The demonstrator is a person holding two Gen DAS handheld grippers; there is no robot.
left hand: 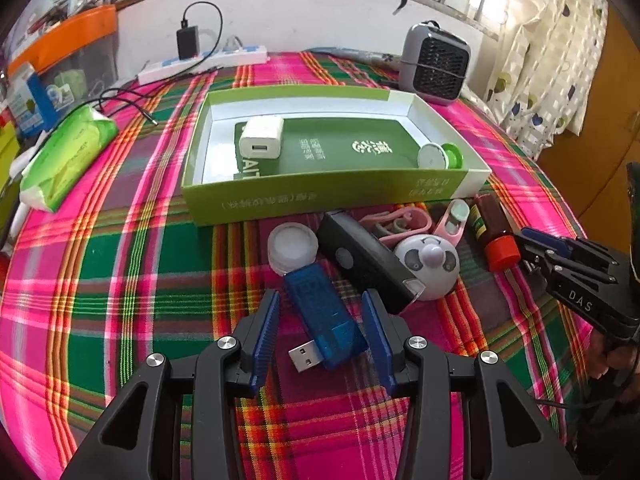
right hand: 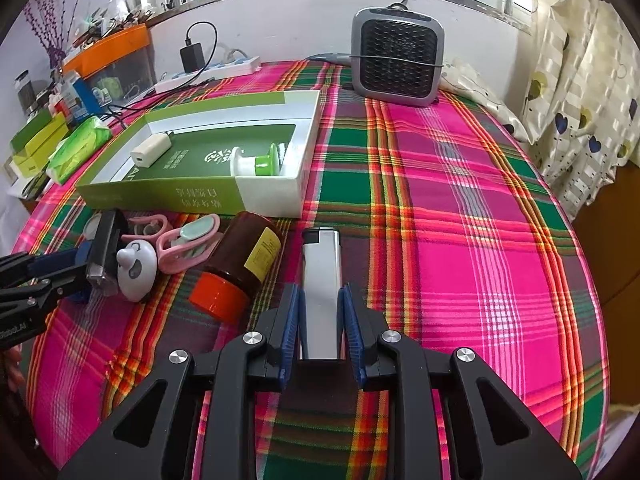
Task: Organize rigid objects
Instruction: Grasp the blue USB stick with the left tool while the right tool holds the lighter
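My left gripper [left hand: 322, 312] is open low over the plaid cloth. A blue USB stick [left hand: 324, 320] lies between its fingers, plug end toward me. My right gripper [right hand: 321, 300] is shut on a silver lighter [right hand: 321, 280], whose black top points away. A green open box [left hand: 320, 200] holds a white charger [left hand: 262, 142] and a white-and-green round piece [left hand: 440, 156]. In front of the box lie a white jar [left hand: 292, 246], a black device [left hand: 368, 260], a panda fan [left hand: 430, 264], pink clips [left hand: 404, 220] and a red-capped brown bottle [right hand: 240, 264].
A grey heater [right hand: 396, 60] stands at the table's back. A power strip [left hand: 204, 64] with a black adapter and cables lies at the back left, with a green tissue pack [left hand: 68, 156] nearer the left edge. A curtain [right hand: 580, 80] hangs at right.
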